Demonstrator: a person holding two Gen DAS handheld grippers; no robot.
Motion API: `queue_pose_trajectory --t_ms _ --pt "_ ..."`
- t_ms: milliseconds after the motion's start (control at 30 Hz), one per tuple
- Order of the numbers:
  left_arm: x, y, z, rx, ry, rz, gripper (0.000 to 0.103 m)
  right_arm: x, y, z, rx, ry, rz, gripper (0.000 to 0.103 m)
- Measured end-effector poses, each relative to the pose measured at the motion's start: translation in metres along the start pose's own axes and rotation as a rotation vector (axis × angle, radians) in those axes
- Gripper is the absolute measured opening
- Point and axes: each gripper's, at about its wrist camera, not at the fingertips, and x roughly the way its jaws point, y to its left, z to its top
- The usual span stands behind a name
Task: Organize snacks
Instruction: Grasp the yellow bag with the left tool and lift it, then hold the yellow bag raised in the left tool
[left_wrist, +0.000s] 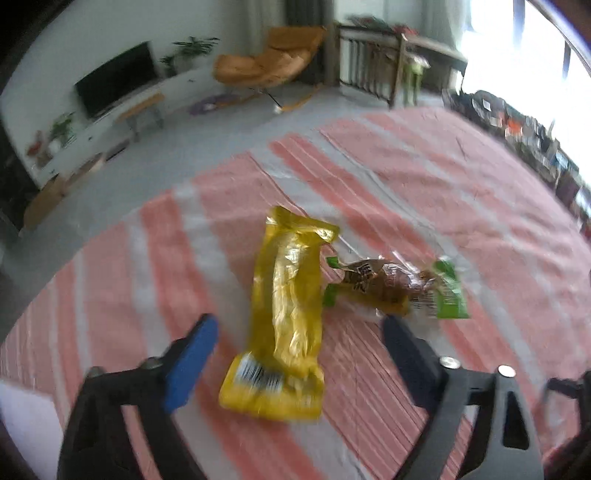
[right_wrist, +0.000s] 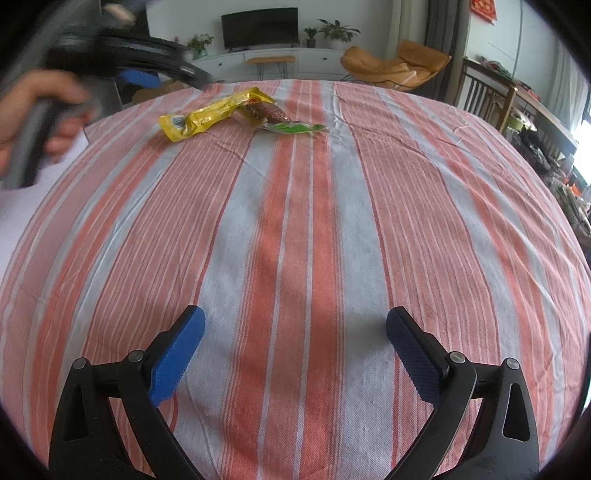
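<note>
A long yellow snack packet lies on the striped cloth between the open fingers of my left gripper, which hovers above it without touching. A brown snack in a clear and green wrapper lies just to its right, touching it. In the right wrist view the yellow packet and the brown and green snack lie at the far side of the table, with the left gripper above and left of them. My right gripper is open and empty over the near cloth.
The table is covered by a red and white striped cloth. A white sheet lies at its left edge. Beyond the table are an orange lounge chair, a TV cabinet and wooden chairs.
</note>
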Motion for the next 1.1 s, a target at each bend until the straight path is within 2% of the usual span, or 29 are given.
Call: queue_pose_trajectory --t_ms 33,67,100,133,200,300,500,567,667,733,767,800,833,933,967,1100 --pt "0.014 0.000 0.002 0.008 0.030 0.015 0.080 0.000 0.000 0.000 0.000 0.000 0.000 0.100" --pt "0.025 0.002 0.002 0.003 0.059 0.027 0.067 0.000 0.000 0.000 0.000 0.000 0.000 0.100" --pt "0.034 0.007 -0.001 -0.022 0.076 0.007 0.056 0.000 0.000 0.000 0.000 0.000 0.000 0.101" --pt "0.032 0.013 -0.003 -0.067 0.044 -0.030 0.049 0.000 0.000 0.000 0.000 0.000 0.000 0.101" --pt "0.028 0.023 -0.012 -0.130 0.031 -0.035 0.048 0.000 0.000 0.000 0.000 0.000 0.000 0.101" --pt "0.013 0.025 -0.043 -0.131 0.016 -0.014 0.048 0.001 0.001 0.001 -0.003 0.002 0.002 0.101" --pt "-0.055 0.019 -0.159 -0.185 0.007 0.097 0.048 0.001 0.001 0.002 -0.004 0.003 0.003 0.101" --pt "-0.081 0.012 -0.201 -0.221 -0.001 0.098 0.049 0.001 0.001 0.001 -0.004 0.003 0.004 0.101" --pt "-0.106 0.002 -0.246 -0.251 -0.031 0.113 0.049 0.001 0.001 0.002 -0.004 0.003 0.003 0.101" --pt "-0.112 0.002 -0.261 -0.270 -0.058 0.107 0.053 0.001 0.001 0.002 -0.004 0.003 0.003 0.101" --pt "-0.114 0.005 -0.267 -0.291 -0.078 0.097 0.068 0.001 0.001 0.002 -0.004 0.003 0.004 0.101" --pt "-0.113 0.009 -0.270 -0.315 -0.080 0.094 0.090 0.001 0.001 0.001 -0.004 0.003 0.004 0.101" --pt "-0.111 0.013 -0.271 -0.338 -0.079 0.096 0.095 0.001 0.001 0.002 -0.004 0.003 0.004 0.101" --pt "-0.109 0.020 -0.269 -0.347 -0.094 0.137 0.097 0.001 0.000 0.002 -0.003 0.002 0.003 0.101" --pt "-0.105 0.019 -0.268 -0.338 -0.087 0.146 0.102 0.001 0.000 0.002 -0.002 0.002 0.003 0.101" --pt "-0.100 0.019 -0.267 -0.335 -0.083 0.134 0.103 0.000 0.000 0.001 -0.001 0.001 0.001 0.101"
